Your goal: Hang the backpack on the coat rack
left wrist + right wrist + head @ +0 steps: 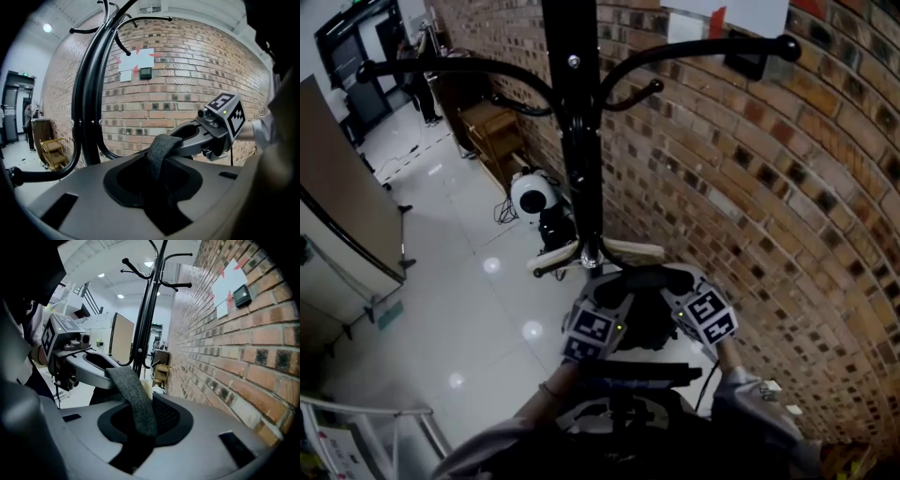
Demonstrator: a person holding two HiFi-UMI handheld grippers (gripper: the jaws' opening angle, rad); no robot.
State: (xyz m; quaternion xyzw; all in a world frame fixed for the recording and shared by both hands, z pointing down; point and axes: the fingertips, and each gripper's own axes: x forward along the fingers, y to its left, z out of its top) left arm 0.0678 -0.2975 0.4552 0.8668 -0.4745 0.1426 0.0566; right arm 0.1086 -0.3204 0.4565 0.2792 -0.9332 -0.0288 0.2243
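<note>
The black coat rack (581, 141) stands right in front of me against the brick wall, its curved hooks (741, 45) spreading overhead. Both grippers hold the backpack's dark top strap (645, 277) just below the rack's lower hooks (630, 250). The left gripper (614, 292) is shut on the strap (161, 150), which runs up between its jaws. My right gripper (677, 292) is shut on the same strap (133, 397) from the other side. The backpack (645, 330) hangs dark beneath them, mostly hidden. Each gripper view shows the other gripper: the right one (192, 136), the left one (101, 364).
A brick wall (787, 206) curves along the right. On the glossy floor behind the rack sit a white round device (532, 197) and a wooden chair (492, 127). A brown partition (342, 197) stands at left. A person (417, 80) is far back.
</note>
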